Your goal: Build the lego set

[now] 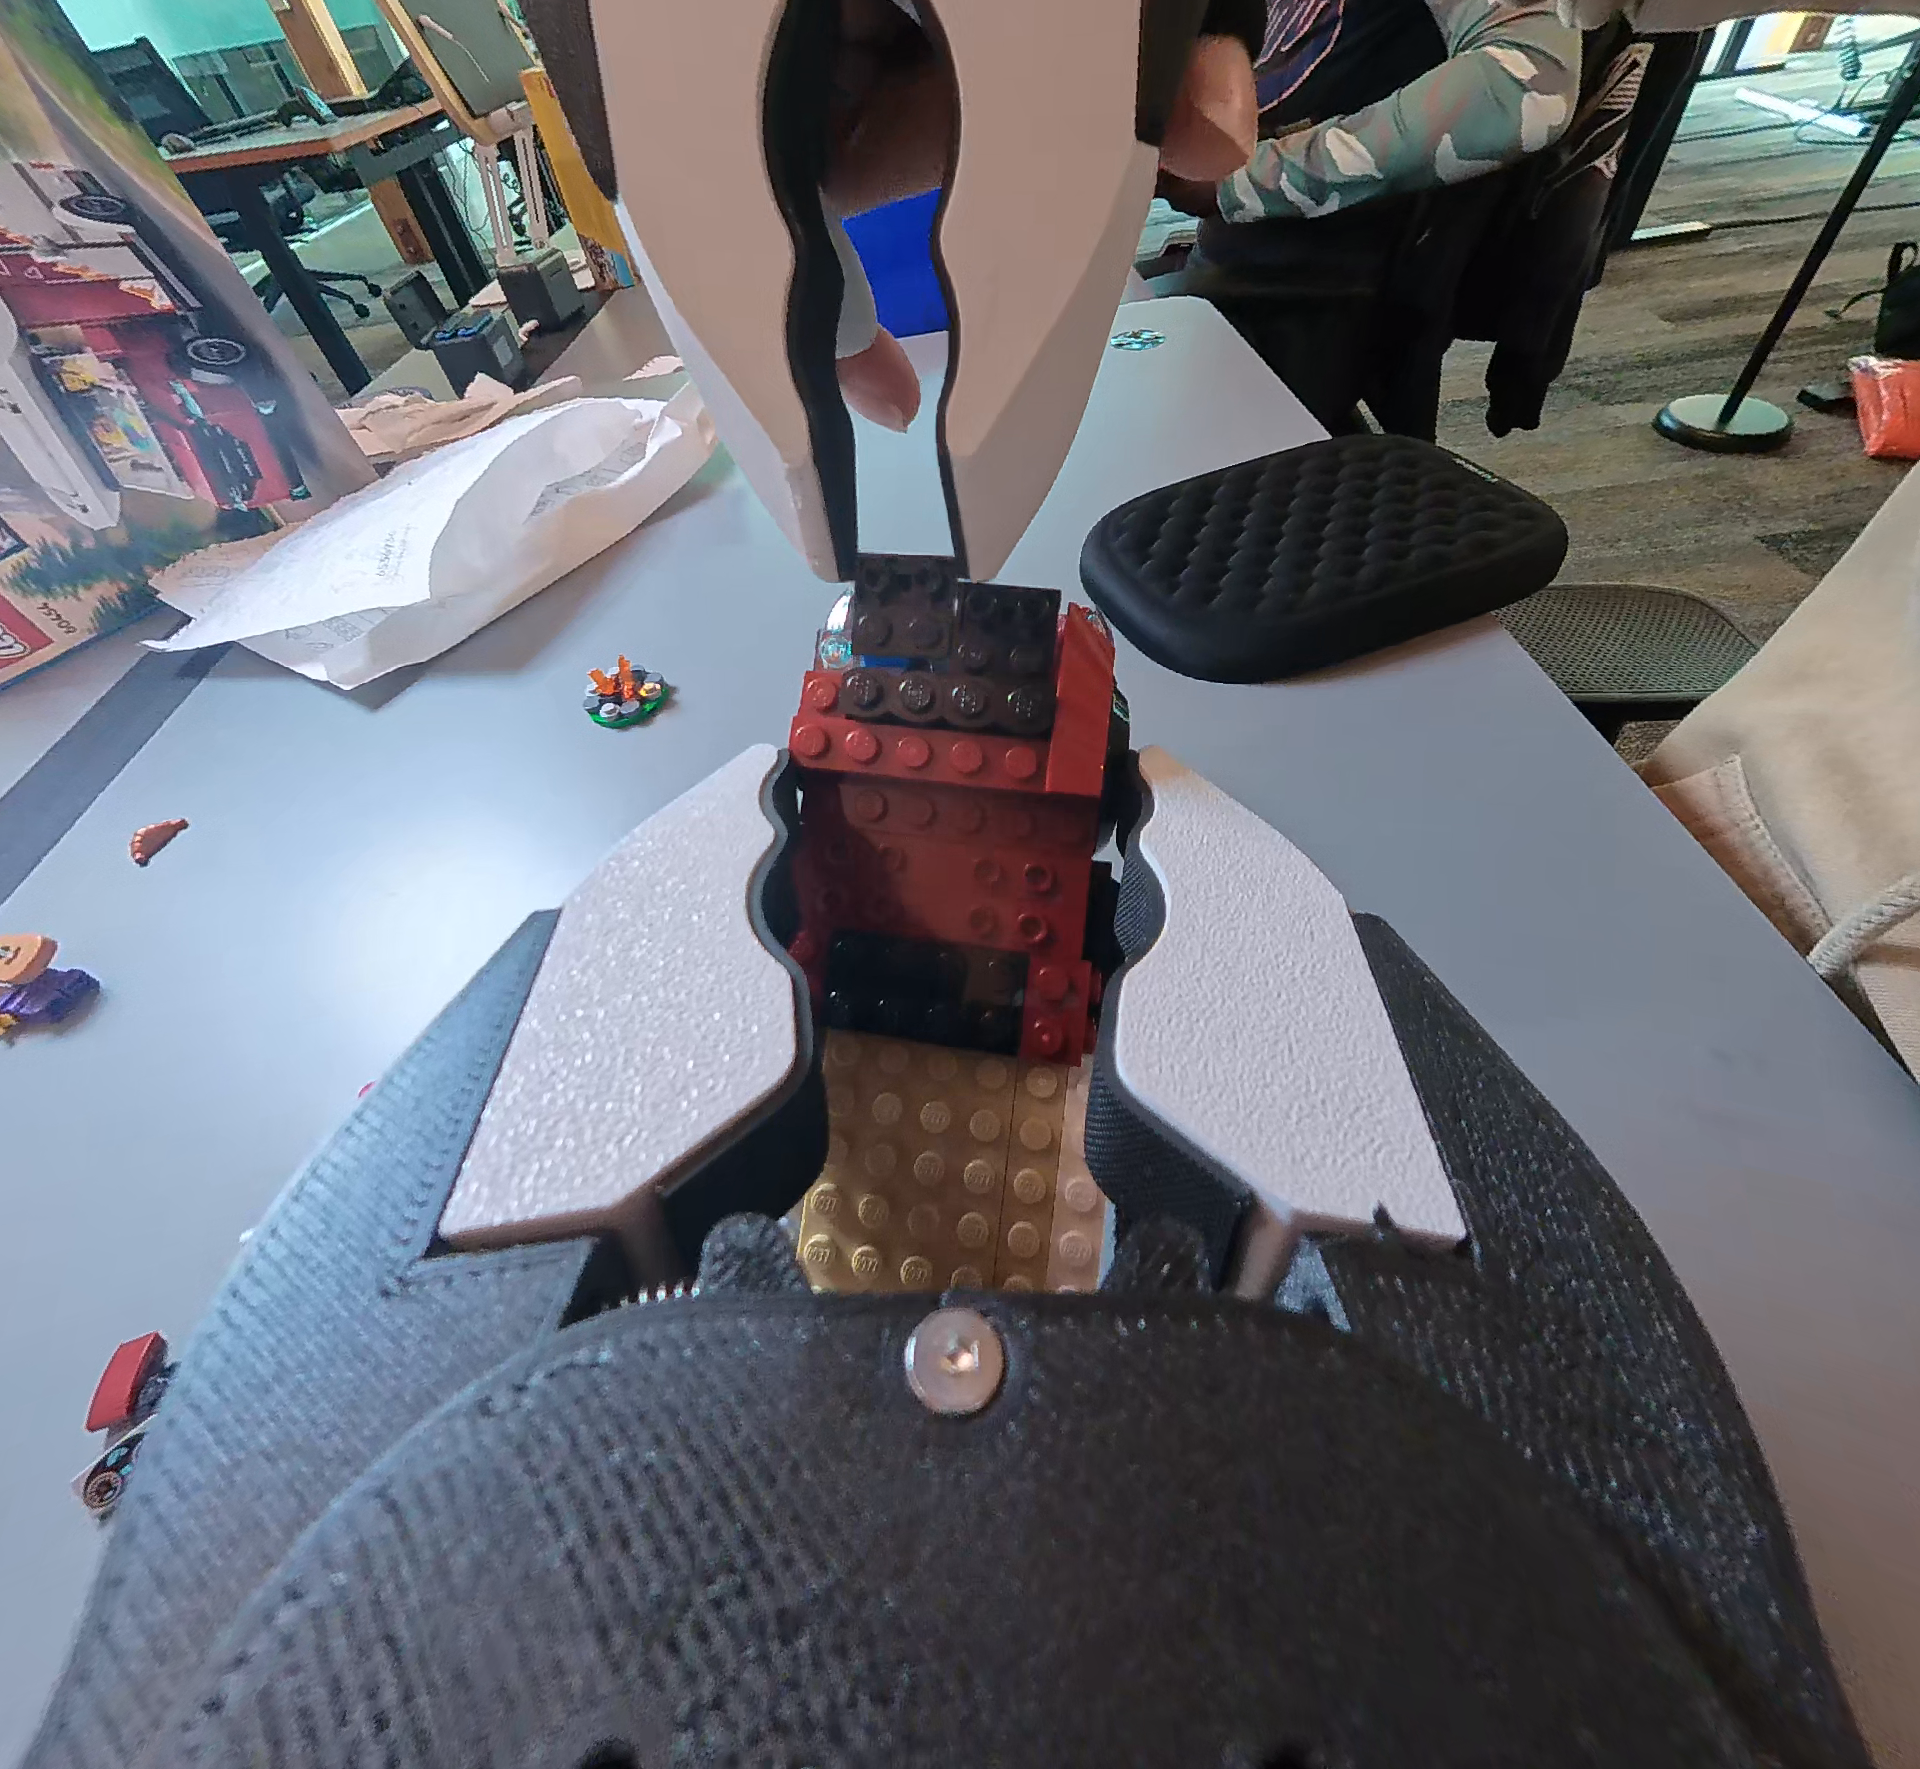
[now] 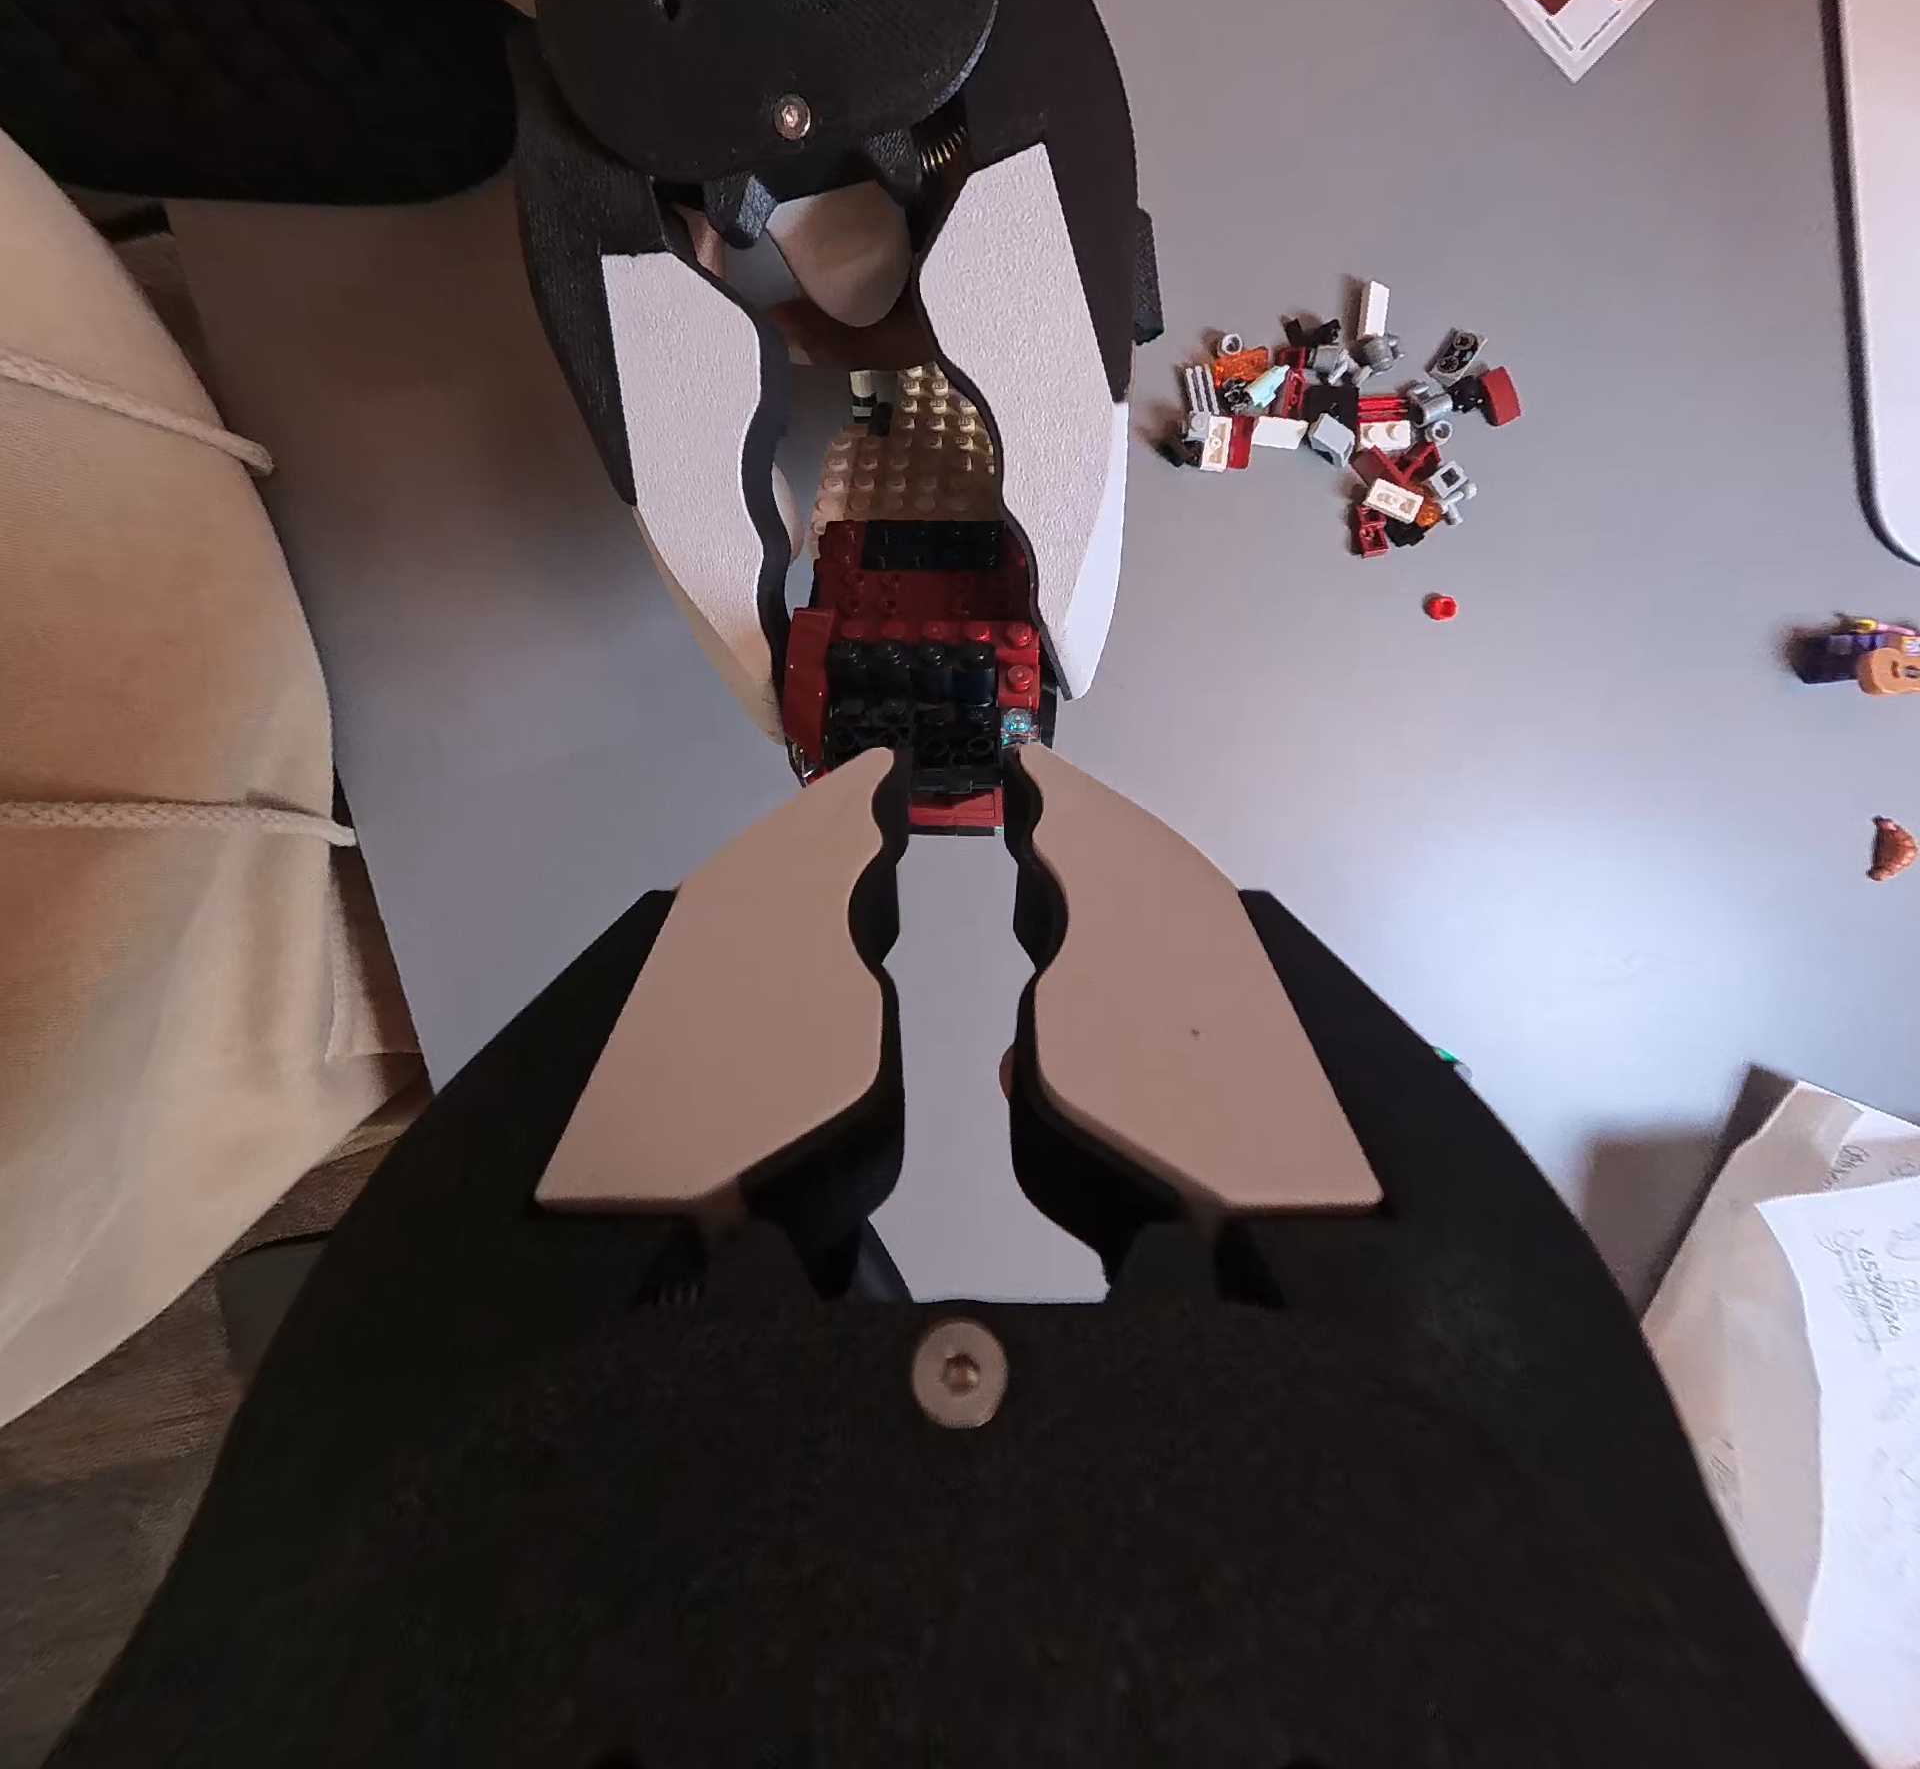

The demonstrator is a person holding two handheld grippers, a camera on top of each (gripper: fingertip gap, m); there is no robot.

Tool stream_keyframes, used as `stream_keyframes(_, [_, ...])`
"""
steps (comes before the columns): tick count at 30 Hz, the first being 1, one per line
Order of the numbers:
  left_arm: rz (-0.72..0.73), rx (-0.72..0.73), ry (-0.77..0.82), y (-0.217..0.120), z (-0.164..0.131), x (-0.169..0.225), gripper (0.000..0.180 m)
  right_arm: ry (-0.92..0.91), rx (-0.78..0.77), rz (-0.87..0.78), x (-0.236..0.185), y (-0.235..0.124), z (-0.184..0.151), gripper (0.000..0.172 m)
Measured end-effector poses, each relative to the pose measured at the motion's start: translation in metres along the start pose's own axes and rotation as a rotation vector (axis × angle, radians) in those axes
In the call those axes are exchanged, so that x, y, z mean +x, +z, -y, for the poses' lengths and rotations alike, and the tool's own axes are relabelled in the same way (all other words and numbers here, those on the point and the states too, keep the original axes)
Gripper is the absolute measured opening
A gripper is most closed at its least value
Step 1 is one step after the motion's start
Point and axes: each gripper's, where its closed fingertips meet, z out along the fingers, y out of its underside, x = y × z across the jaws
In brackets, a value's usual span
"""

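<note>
The left gripper [image 1: 951, 763] clamps the dark red brick model [image 1: 940, 846] above the tabletop [image 1: 364, 888], while the right gripper [image 2: 956, 753] pinches a dark brown plate [image 1: 902, 613] atop the model, where a skewed press could dislodge neighbouring plates.

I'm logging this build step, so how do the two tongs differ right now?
The left tongs stand wide, clamped around the dark red brick model; the right tongs stand narrow, pinching a small dark brown plate at the model's top. The left reach in level along the table; the right come down from above. Both have white fingers with black wavy pads.
</note>
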Motion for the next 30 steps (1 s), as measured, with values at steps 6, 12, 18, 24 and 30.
stream_keyframes(6, [-0.007, 0.010, -0.010, -0.001, 0.001, 0.000, 0.059, 0.022, 0.054, 0.021, 0.001, -0.002, 0.002, 0.021])
stream_keyframes(12, [-0.008, 0.016, -0.013, -0.002, 0.002, -0.001, 0.059, -0.015, 0.093, 0.009, 0.003, -0.010, 0.002, 0.014])
stream_keyframes(18, [-0.013, 0.015, -0.008, -0.002, 0.001, 0.001, 0.059, -0.027, 0.095, 0.014, 0.003, -0.005, -0.001, 0.008])
stream_keyframes(24, [-0.017, 0.010, -0.006, -0.001, 0.001, 0.002, 0.059, -0.026, 0.104, 0.017, 0.003, -0.003, 0.001, 0.006])
stream_keyframes(30, [-0.021, 0.009, -0.007, -0.001, 0.000, 0.002, 0.059, -0.023, 0.117, 0.016, 0.004, -0.002, 0.001, 0.006])
